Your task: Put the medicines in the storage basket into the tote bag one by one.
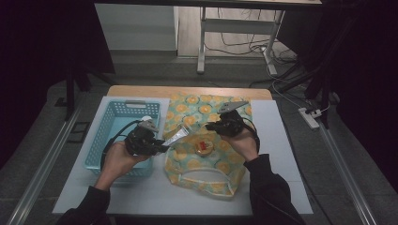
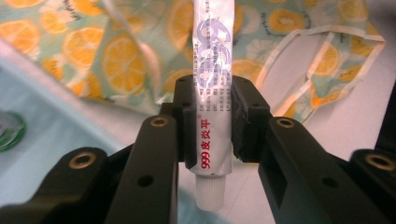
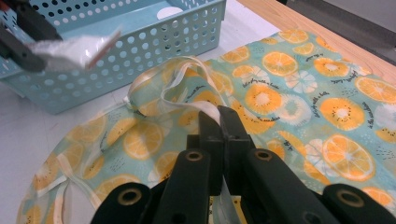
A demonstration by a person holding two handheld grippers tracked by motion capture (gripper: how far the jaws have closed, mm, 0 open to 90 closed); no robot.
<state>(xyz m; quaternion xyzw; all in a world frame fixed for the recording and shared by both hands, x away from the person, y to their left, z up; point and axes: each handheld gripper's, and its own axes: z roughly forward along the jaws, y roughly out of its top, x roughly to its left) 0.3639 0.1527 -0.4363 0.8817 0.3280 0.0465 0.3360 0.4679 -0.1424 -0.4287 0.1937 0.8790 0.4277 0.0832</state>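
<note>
Holding tube and bag edge over the table

Gripping a white tube [image 2: 212,100], the left gripper [image 2: 212,119] has its jaws clenched on the tube's middle; left gripper view shows red print on it, the ribbed cap end pointing toward the camera and the flat crimped end pointing away, over the bag [image 2: 116,51]. High view puts the left gripper [image 1: 162,146] just right of the basket [image 1: 101,140], with the tube [image 1: 176,137] sticking out toward the bag [image 1: 187,164], above the gap between the two. Right gripper view catches the same tube [image 3: 74,49] far off at top left, in front of the basket [image 3: 154,51] wall, crimped end showing.

Right gripper [image 3: 220,119] has its jaws pressed together on the bag's [image 3: 299,93] pale edge band; right gripper view shows the fabric lifted into a loop just ahead of the jaw tips. High view shows the right gripper [image 1: 211,126] over the bag's middle, and a small round item with a red top [image 1: 203,146] lying on the bag near both grippers, too small to identify. Bag is teal with orange slices, spread on the white table [image 1: 277,154]. Left gripper view has a green-rimmed round thing [image 2: 9,130] at the left edge, blurred.
</note>
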